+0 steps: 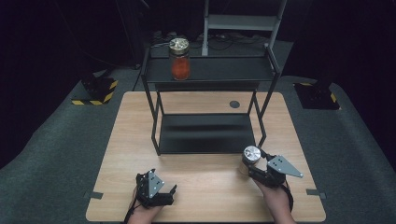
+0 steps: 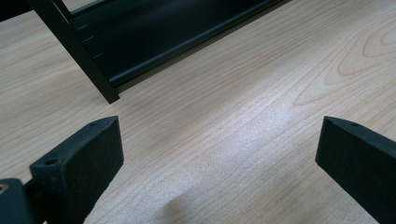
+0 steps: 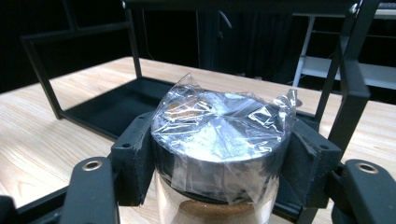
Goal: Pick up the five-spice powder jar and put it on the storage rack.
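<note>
Right hand-held gripper (image 3: 219, 154) pinches the plastic-wrapped, silver-lidded glass jar (image 1: 249, 158) at its lid, on the wood tabletop (image 1: 205, 182) by the black metal rack (image 1: 205, 133). Glass = heavy, breakable; wrap's slippery. Left hand-held gripper (image 2: 219, 158) is spread, w/ nothing in it.

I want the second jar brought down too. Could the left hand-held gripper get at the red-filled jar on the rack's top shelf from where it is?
Probably yes. The left hand-held gripper is open and holds nothing, and the red-filled jar stands alone on the top shelf, open above. It is a long reach across the table, though.
</note>
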